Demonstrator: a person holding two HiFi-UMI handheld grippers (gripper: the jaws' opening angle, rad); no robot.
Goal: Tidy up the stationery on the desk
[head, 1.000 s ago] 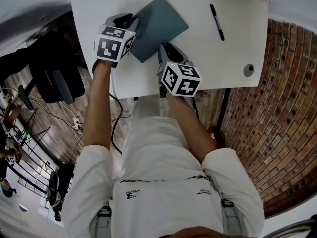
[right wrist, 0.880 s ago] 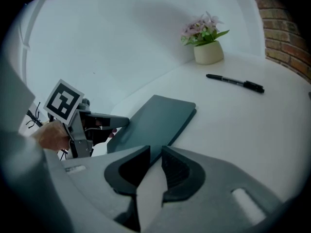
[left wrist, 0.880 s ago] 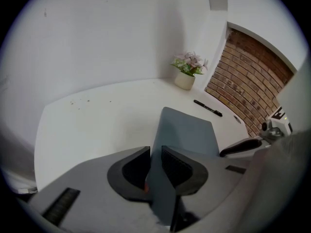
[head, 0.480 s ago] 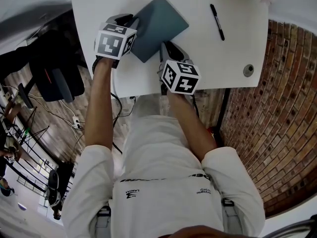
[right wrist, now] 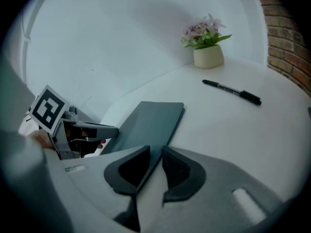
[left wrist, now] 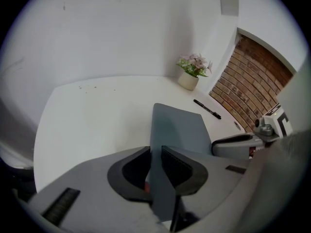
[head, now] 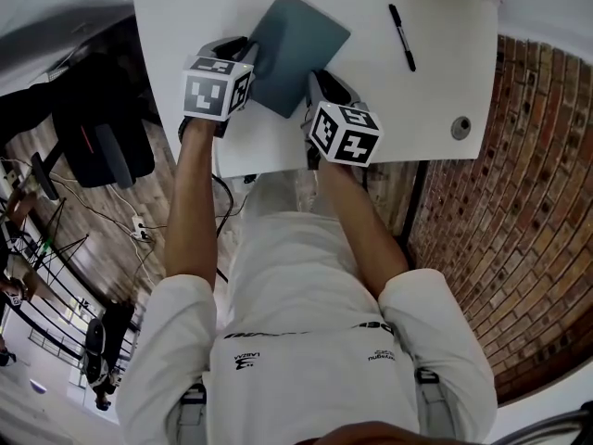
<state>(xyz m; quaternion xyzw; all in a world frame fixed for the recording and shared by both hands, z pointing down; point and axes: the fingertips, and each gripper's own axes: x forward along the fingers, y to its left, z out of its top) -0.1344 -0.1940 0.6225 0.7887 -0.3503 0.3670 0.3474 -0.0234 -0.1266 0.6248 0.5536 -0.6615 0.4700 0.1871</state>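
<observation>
While the notebook [head: 301,40] lies on the desk [head: 398,119], my left gripper [head: 243,52] and right gripper [head: 318,82] each pinch its edge.

Head view looks steeply down; both gripper views skim low across the same desk [head: 417,119].

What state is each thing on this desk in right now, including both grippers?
left gripper: jaws shut on the notebook edge
right gripper: jaws shut on the notebook edge
notebook: closed, held at its near end by both grippers
pen: lying flat on the desk, not gripped, apart from the notebook
potted plant: upright at the desk's far edge
</observation>
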